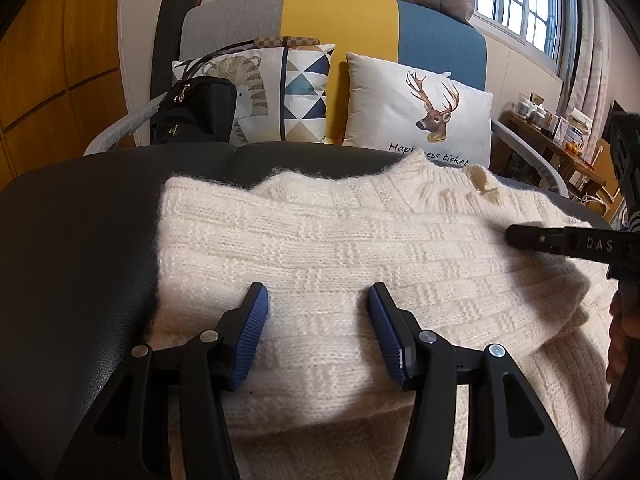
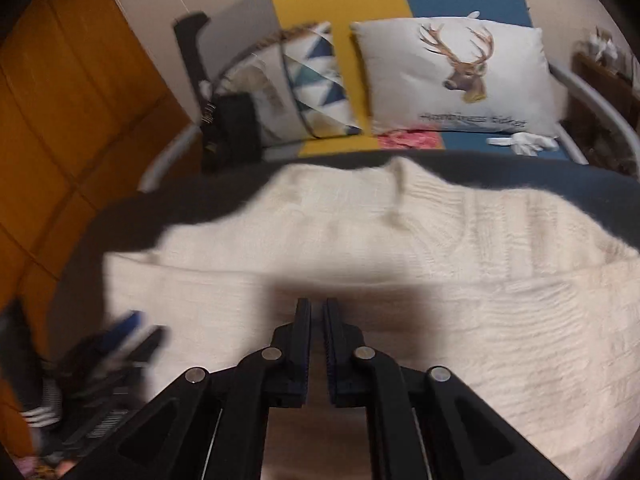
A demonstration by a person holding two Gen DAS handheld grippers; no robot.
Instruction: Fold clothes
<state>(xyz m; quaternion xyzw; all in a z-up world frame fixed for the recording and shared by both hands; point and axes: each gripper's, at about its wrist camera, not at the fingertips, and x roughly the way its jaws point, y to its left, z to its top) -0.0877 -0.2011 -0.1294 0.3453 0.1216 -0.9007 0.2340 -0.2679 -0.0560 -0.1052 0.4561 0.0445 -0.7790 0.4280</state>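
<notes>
A cream knitted sweater (image 1: 340, 248) lies spread on a dark padded bench (image 1: 80, 248), its collar toward the far edge. The left gripper (image 1: 318, 300) hovers low over the sweater's near part, its blue-padded jaws spread wide with only knit showing between them. The right gripper (image 2: 317, 312) is also over the sweater (image 2: 360, 260), its jaws drawn nearly together with a thin gap and no cloth between. The left wrist view shows the right gripper from the side, reaching in over the sweater's right part. The blurred right wrist view shows the left gripper at lower left. Beyond the bench stands a sofa (image 1: 340, 16) with a deer cushion (image 1: 420, 108).
</notes>
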